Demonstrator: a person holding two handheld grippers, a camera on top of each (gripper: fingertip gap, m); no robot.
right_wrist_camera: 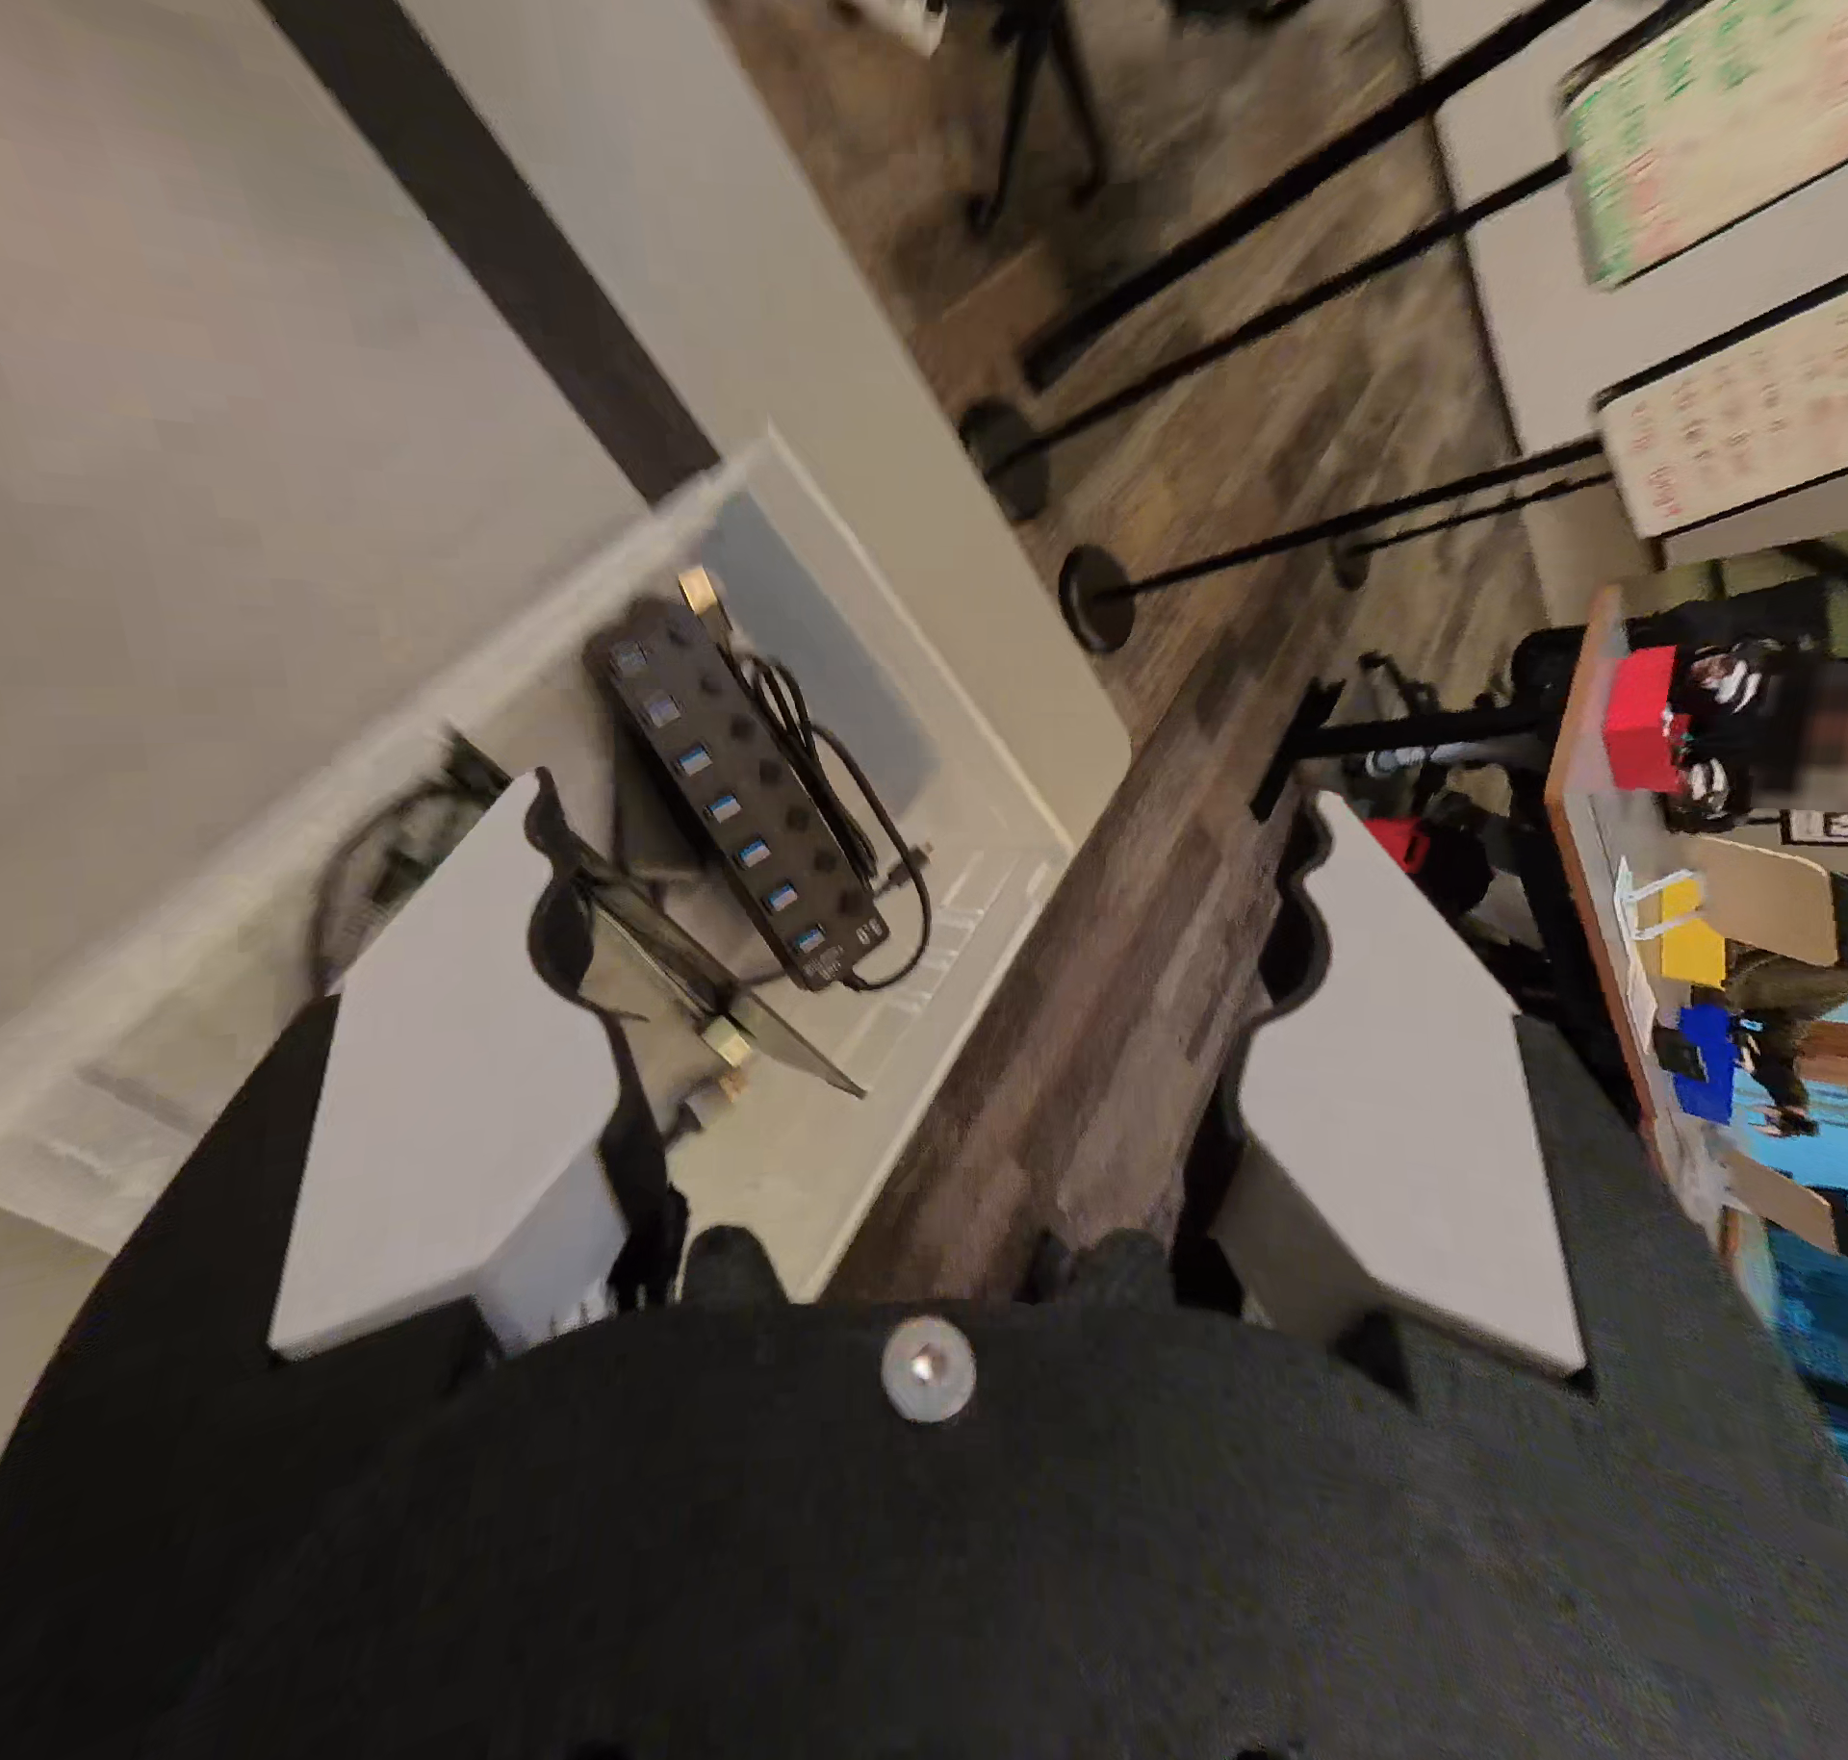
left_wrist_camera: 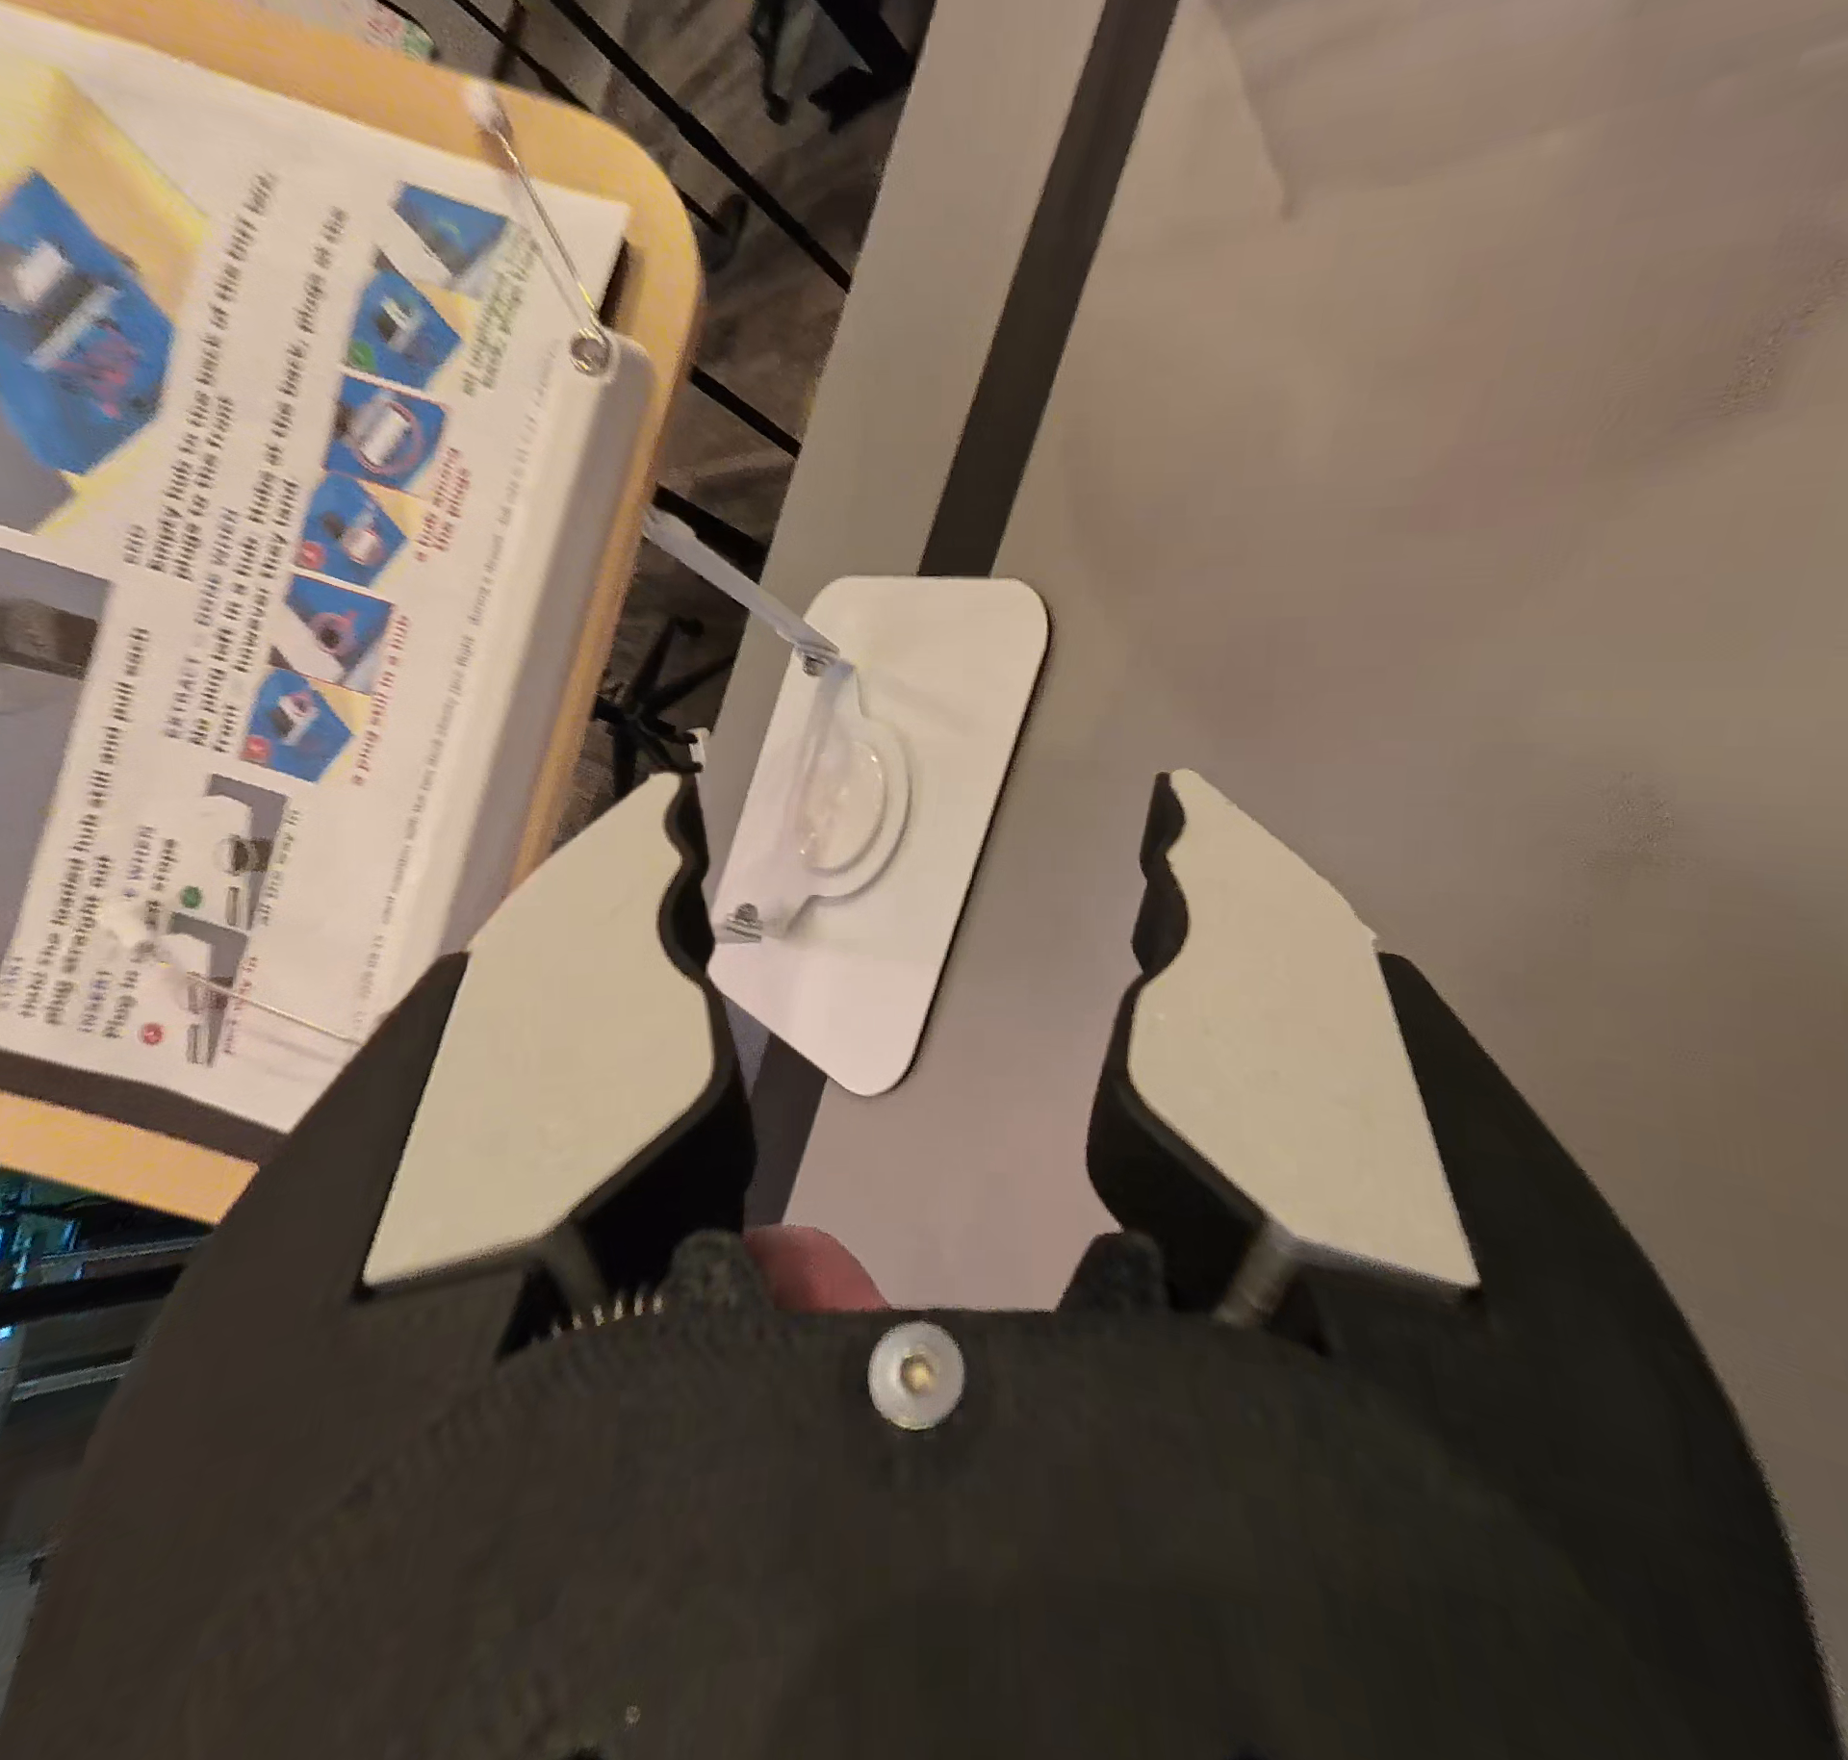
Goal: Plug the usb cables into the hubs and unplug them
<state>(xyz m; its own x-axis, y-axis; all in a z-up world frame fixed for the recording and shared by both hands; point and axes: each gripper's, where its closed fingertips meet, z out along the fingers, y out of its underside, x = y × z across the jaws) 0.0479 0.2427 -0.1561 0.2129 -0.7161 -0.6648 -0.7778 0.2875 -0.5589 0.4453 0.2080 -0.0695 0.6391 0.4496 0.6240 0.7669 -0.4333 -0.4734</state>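
Observation:
In the right wrist view a black USB hub [right_wrist_camera: 745,817] with several blue ports lies in a white tray [right_wrist_camera: 1010,652]. A black cable [right_wrist_camera: 880,812] is looped beside it, and a gold-coloured plug [right_wrist_camera: 700,594] sits at its far end. A flat grey slab [right_wrist_camera: 690,972] with a gold-coloured plug [right_wrist_camera: 727,1044] lies partly behind one finger. My right gripper [right_wrist_camera: 925,802] is open and empty, above and apart from the hub. My left gripper [left_wrist_camera: 925,807] is open and empty over a grey table edge. No hub or cable shows in the left wrist view.
A white adhesive hook plate [left_wrist_camera: 885,812] sticks to the grey table [left_wrist_camera: 1400,612] between the left fingers. A printed instruction sheet [left_wrist_camera: 300,562] hangs on a yellow board at left. Wood-pattern floor [right_wrist_camera: 1150,912] with black stand legs [right_wrist_camera: 1300,552], and a side table with coloured blocks [right_wrist_camera: 1640,722], lie to the right. Tip to tip, the grippers are about 40 centimetres apart. My left gripper is the nearer one to the white adhesive hook plate [left_wrist_camera: 885,812]: about 20 centimetres, against 45 centimetres.

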